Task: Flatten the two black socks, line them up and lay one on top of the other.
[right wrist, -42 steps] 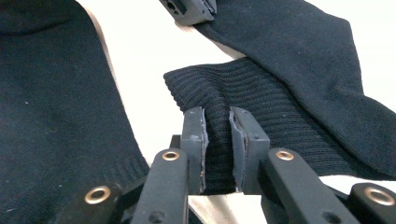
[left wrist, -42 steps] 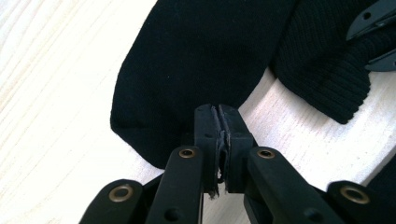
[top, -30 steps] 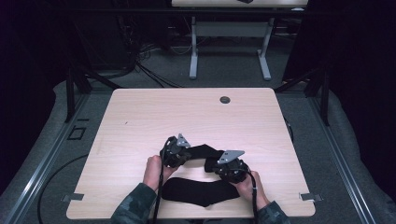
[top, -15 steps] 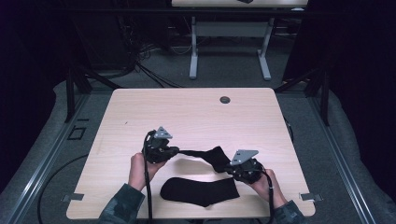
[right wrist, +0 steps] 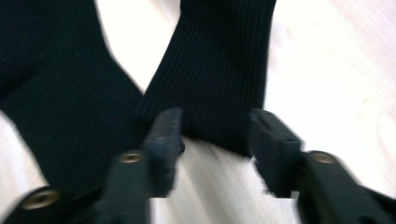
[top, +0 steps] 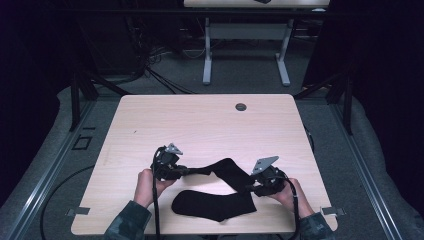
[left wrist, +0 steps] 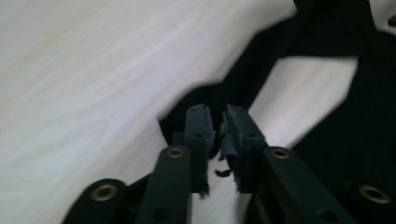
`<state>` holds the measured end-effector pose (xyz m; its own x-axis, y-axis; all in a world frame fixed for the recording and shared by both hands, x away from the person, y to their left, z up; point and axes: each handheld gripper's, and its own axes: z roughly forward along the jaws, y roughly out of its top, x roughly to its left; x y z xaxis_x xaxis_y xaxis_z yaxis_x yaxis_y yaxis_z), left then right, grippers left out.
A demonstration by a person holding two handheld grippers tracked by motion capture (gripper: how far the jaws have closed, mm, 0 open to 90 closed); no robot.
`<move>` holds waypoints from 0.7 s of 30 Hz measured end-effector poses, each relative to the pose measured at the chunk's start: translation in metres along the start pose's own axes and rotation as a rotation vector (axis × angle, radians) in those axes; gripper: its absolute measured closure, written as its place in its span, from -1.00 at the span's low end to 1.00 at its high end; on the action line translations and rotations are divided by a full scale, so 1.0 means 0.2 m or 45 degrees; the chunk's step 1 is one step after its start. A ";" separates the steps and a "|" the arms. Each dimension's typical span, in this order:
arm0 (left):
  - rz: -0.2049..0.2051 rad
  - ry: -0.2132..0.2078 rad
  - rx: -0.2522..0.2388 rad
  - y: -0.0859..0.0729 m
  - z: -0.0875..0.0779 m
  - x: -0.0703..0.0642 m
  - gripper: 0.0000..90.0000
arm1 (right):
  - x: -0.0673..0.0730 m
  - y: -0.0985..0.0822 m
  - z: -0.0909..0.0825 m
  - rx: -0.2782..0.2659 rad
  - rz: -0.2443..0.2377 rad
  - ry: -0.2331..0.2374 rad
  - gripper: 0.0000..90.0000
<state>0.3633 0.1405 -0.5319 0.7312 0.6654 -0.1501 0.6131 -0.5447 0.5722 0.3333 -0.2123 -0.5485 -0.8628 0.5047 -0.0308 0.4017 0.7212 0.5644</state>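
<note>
The upper sock (top: 220, 170) lies stretched on the table (top: 200, 120), long axis left to right, its right end wider and nearer; the second sock (top: 212, 205) lies flat just nearer, also left to right. The left gripper (top: 184, 171) points right, level; its jaws have just been opening, a narrow gap with the sock's tip between them. The right gripper (top: 248, 188) points left; its jaws have just been opening, spread astride the cuff, pads clear.
</note>
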 end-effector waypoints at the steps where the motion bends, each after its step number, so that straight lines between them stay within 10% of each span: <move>1: -0.024 -0.021 0.002 -0.02 0.00 0.01 0.44 | -0.01 -0.01 -0.01 -0.006 0.023 0.032 0.01; 6: -0.095 -0.036 -0.030 -0.07 -0.03 0.03 0.06 | -0.10 -0.02 -0.08 -0.123 0.240 0.102 -0.05; 11: -0.182 -0.059 -0.035 -0.09 0.00 0.07 -0.04 | -0.16 0.03 0.02 -0.035 0.358 0.084 -0.04; 21: -0.270 -0.075 -0.076 -0.09 -0.02 0.10 -0.06 | -0.14 0.05 0.10 0.075 0.380 0.076 0.23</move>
<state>0.3663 0.1658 -0.5428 0.6053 0.7297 -0.3181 0.7375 -0.3637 0.5690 0.3679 -0.2097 -0.5583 -0.7199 0.6707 0.1786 0.6555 0.5725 0.4925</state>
